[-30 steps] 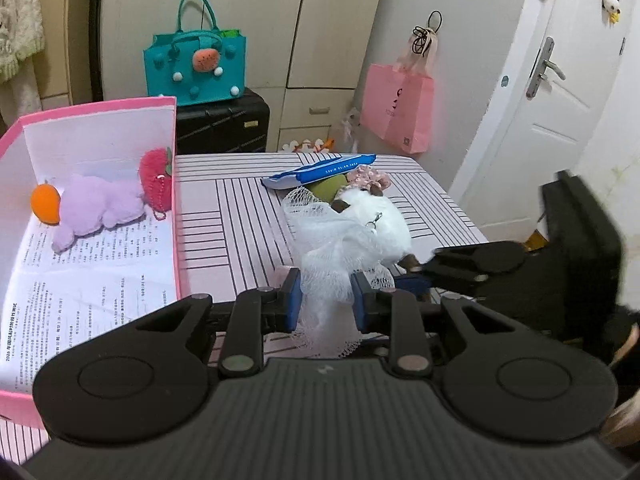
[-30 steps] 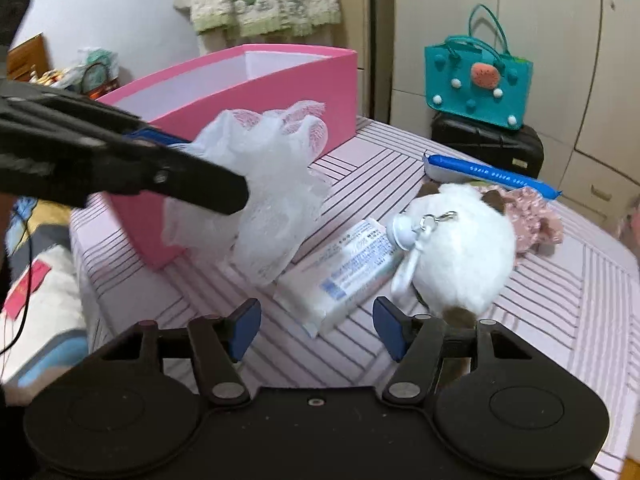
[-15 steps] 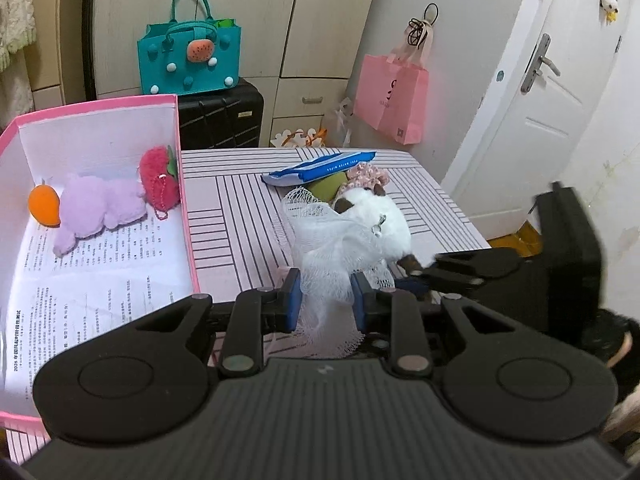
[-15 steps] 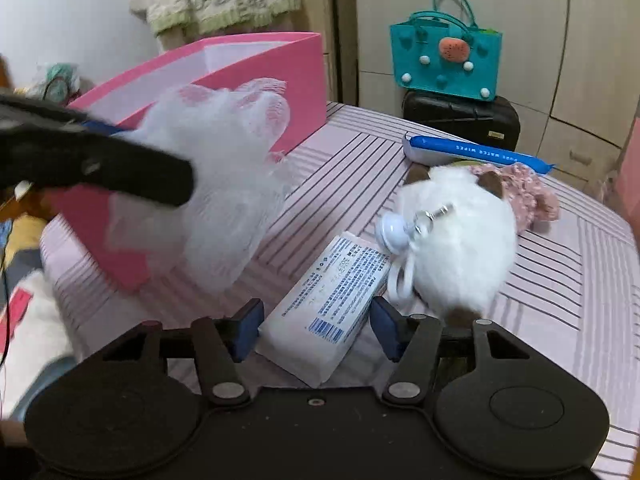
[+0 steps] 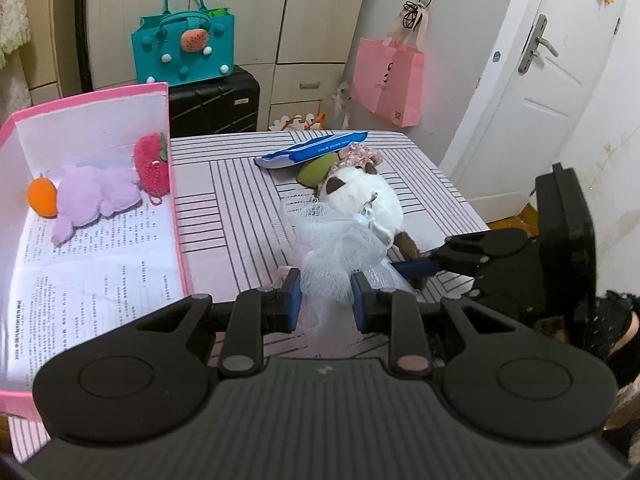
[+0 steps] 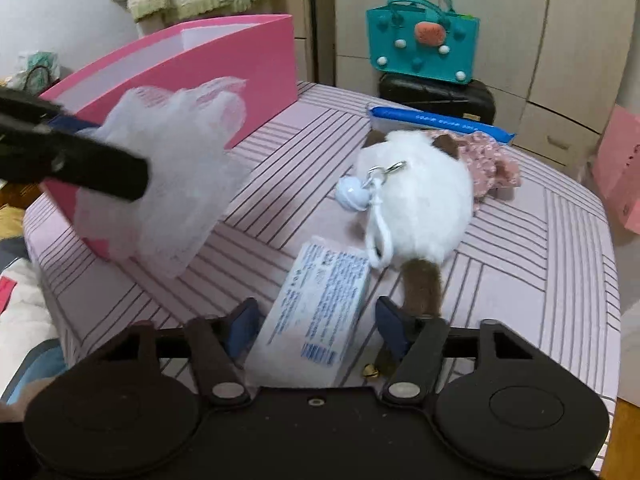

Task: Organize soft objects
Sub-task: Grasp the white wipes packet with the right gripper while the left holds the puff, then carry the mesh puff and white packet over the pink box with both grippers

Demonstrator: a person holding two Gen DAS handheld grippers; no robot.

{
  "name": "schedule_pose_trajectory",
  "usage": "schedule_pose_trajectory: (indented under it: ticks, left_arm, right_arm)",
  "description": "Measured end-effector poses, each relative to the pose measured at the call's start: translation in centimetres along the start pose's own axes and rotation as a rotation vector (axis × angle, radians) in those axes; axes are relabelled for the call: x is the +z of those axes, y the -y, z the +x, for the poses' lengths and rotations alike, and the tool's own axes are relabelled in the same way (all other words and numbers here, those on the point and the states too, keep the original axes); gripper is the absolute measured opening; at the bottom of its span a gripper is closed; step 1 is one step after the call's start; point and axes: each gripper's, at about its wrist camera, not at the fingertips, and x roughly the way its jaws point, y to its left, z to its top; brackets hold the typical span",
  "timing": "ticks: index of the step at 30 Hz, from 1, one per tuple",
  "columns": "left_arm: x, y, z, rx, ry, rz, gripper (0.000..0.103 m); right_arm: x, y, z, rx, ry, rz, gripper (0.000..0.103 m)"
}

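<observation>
My left gripper [image 5: 325, 300] is shut on a white mesh bath puff [image 5: 340, 248] and holds it above the striped table [image 5: 232, 216]; the puff also shows in the right wrist view [image 6: 176, 176]. My right gripper [image 6: 314, 326] is open, its fingers on either side of a white tissue pack [image 6: 316, 320] lying on the table. A white plush cat [image 6: 420, 208] lies just beyond the pack. The pink box [image 5: 100, 240] at the left holds a purple plush [image 5: 96, 196], a red strawberry plush [image 5: 152, 168] and an orange ball [image 5: 42, 196].
A blue wipes pack [image 6: 440, 120], a pink floral soft item [image 6: 492, 160] and a green item [image 5: 316, 168] lie at the table's far side. A teal bag [image 5: 182, 52] on a black case and a pink bag [image 5: 386, 80] stand behind.
My left gripper has carried the mesh puff higher and toward the pink box. My right gripper has moved forward so that the tissue pack now lies between its open fingers.
</observation>
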Motion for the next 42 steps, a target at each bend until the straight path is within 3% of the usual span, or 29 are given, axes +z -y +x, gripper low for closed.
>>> schedule_pose_trajectory:
  ticks: [13, 25, 32, 36, 39, 42]
  left_arm:
    - [-1.5, 0.6, -2.9, -0.016, -0.096, 0.026, 0.025]
    - [-1.3, -1.5, -8.1, -0.052, -0.134, -0.012, 0.025]
    - [-1.3, -3.6, -11.6, -0.003, -0.075, -0.046, 0.025]
    - [-1.1, -5.6, -13.8, 0.026, 0.009, -0.101, 0.025]
    - [-0.7, -7.3, -16.0, 0.037, 0.105, -0.133, 0.025]
    - [0.4, -8.7, -16.3, 0.081, 0.128, -0.132, 0.025]
  right_arm:
    - [-1.2, -0.1, -4.5, 0.051, -0.052, -0.004, 0.046]
    - [0.9, -2.1, -8.4, 0.247, -0.086, 0.013, 0.046]
    - [3.5, -4.0, -9.8, 0.364, -0.109, -0.008, 0.046]
    - [5.7, -5.0, -10.0, 0.47, -0.08, -0.02, 0.046]
    - [7.4, -6.1, -10.1, 0.471, -0.034, -0.066, 0.046]
    - [9.2, -7.2, -10.0, 0.478, -0.005, -0.098, 0.046]
